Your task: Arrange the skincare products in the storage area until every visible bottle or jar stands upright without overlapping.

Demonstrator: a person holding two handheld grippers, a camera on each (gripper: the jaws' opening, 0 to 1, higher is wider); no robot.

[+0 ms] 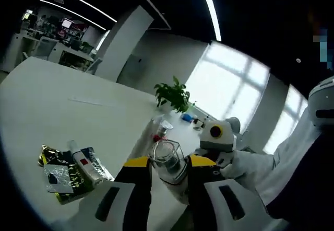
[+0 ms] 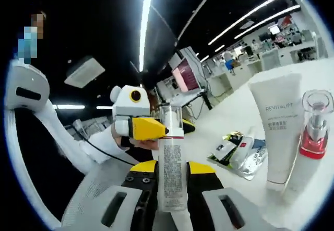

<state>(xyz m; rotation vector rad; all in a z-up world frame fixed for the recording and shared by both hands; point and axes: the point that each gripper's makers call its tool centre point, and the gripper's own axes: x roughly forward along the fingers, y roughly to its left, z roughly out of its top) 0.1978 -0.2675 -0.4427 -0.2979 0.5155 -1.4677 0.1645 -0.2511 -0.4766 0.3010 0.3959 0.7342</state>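
A slim white bottle [image 2: 171,176] with a printed label and a clear cap [image 2: 171,117] is held in the air over the table. My right gripper [image 2: 172,168] is shut on the bottle's body. My left gripper [image 1: 169,162] is shut on the clear cap [image 1: 167,157], and it comes into the right gripper view from the left as yellow-tipped fingers [image 2: 148,128] against the cap. On the table stand a white tube [image 2: 276,131] and a pump bottle with a red collar [image 2: 315,129], both upright and side by side. They appear farther off as the tube [image 1: 155,128] and pump bottle [image 1: 165,130].
A pile of foil sachets with a small tube [image 1: 70,171] lies flat on the white table [image 1: 62,105]; the same pile [image 2: 240,150] sits left of the white tube. A potted plant [image 1: 174,95] stands at the table's far edge. A person's white sleeve [image 1: 261,168] is at the right.
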